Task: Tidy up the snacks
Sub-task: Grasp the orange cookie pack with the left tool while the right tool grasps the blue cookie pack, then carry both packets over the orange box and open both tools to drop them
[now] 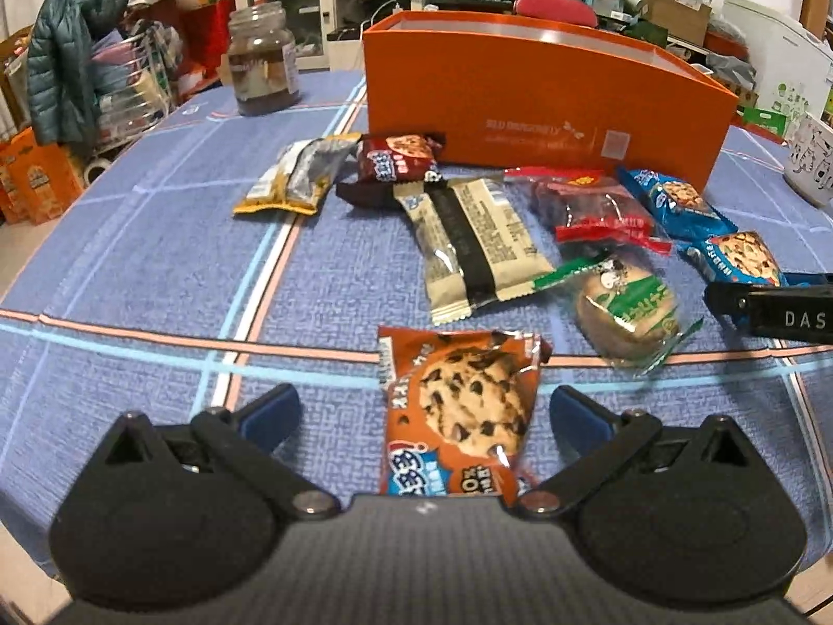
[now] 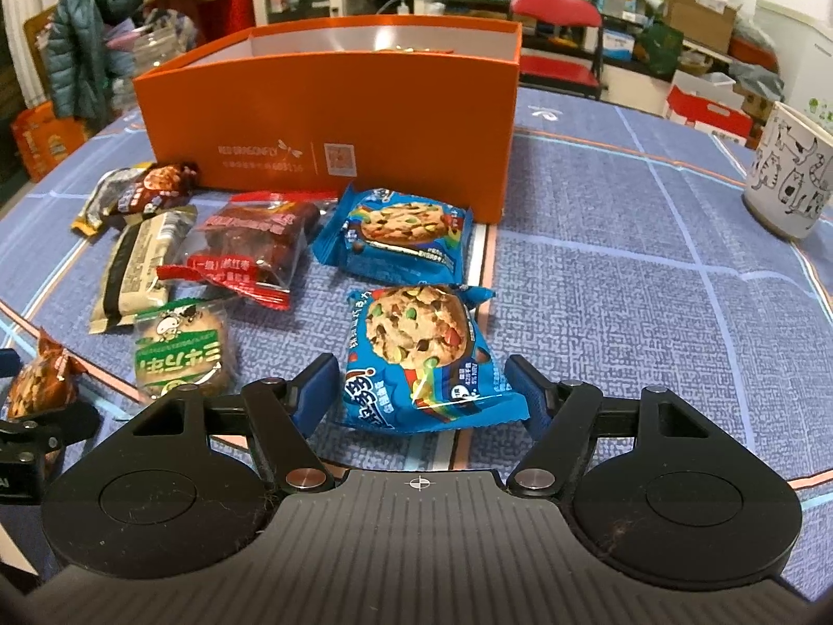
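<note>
Orange-brown chocolate-chip cookie packet (image 1: pixel 458 416) lies flat on the blue checked tablecloth (image 1: pixel 156 271), low centre of the left wrist view, between the spread fingers of the left gripper (image 1: pixel 424 416); neither blue pad (image 1: pixel 270 416) touches the wrapper.

Blue cookie packet (image 2: pixel 421 359) sits low centre in the right wrist view, between the fingers of the right gripper (image 2: pixel 424 390). Jaws are part open around it. The right-hand pad (image 2: pixel 526 385) appears to meet the wrapper's edge; the left-hand pad stands just clear. Whether the packet is actually pinched I cannot tell.

Second blue cookie packet (image 2: pixel 395 239) lies just above it in the frame, close to the front wall of the orange box (image 2: pixel 333 104), which stands open-topped, upper centre. Left of the blue packets: a red-labelled clear packet of dark fruit (image 2: pixel 250 245), a green-labelled round biscuit (image 2: pixel 179 349) below it, a cream bar with a black band (image 2: pixel 140 265) further left, and a dark red cookie packet (image 2: pixel 156 182) with a yellow-edged silver wrapper (image 1: pixel 297 177) at the box's left corner.

Glass jar with dark contents (image 1: pixel 263 62) stands upper left in the left wrist view, well apart from the snacks. White mug with cat drawings (image 2: pixel 791 177) stands at the right edge of the right wrist view.
</note>
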Tool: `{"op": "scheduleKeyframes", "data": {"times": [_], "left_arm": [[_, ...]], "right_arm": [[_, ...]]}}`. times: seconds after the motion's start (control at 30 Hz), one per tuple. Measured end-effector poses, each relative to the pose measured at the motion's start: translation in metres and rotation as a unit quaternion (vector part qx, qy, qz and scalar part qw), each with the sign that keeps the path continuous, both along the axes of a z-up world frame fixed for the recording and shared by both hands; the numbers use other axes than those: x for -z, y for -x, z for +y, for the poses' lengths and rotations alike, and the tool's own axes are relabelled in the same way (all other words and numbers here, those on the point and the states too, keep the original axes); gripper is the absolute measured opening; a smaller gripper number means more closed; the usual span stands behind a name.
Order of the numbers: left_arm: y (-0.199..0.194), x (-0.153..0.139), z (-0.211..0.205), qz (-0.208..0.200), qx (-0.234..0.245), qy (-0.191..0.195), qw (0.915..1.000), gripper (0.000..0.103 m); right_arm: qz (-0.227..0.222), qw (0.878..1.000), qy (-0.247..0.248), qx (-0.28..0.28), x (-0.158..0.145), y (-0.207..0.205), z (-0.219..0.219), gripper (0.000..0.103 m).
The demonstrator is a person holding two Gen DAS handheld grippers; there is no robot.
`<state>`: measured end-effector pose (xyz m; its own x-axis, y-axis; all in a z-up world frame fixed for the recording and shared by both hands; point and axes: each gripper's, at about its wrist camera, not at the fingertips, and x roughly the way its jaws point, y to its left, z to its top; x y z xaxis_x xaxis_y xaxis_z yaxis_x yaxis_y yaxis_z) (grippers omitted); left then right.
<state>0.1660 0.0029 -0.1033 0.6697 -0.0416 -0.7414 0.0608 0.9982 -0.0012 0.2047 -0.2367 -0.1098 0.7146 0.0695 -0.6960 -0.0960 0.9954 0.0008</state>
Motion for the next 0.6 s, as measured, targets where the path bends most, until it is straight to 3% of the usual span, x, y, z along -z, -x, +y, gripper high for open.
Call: {"op": "scheduleKeyframes", "data": {"times": [0.33,0.43,0.5,0.6], "left_arm": [[0.003,-0.001,-0.004,0.01,0.005,-0.001,0.9999,0.101],[0.006,-0.005,-0.004,0.001,0.01,0.002,0.9999,0.082],[0.007,-0.009,-0.005,-0.005,0.015,0.004,0.9999,0.055],[0.007,-0.012,-0.002,-0.002,0.015,0.015,0.9998,0.051]], "right_arm": [[0.005,1.0,0.0,0.0,-0.001,-0.001,0.001,0.052],[0.009,1.0,0.0,0.0,-0.001,-0.001,0.0,0.051],[0.01,1.0,-0.002,0.001,-0.002,-0.001,-0.001,0.048],[0.011,1.0,-0.014,0.003,-0.004,-0.001,-0.003,0.042]]}}
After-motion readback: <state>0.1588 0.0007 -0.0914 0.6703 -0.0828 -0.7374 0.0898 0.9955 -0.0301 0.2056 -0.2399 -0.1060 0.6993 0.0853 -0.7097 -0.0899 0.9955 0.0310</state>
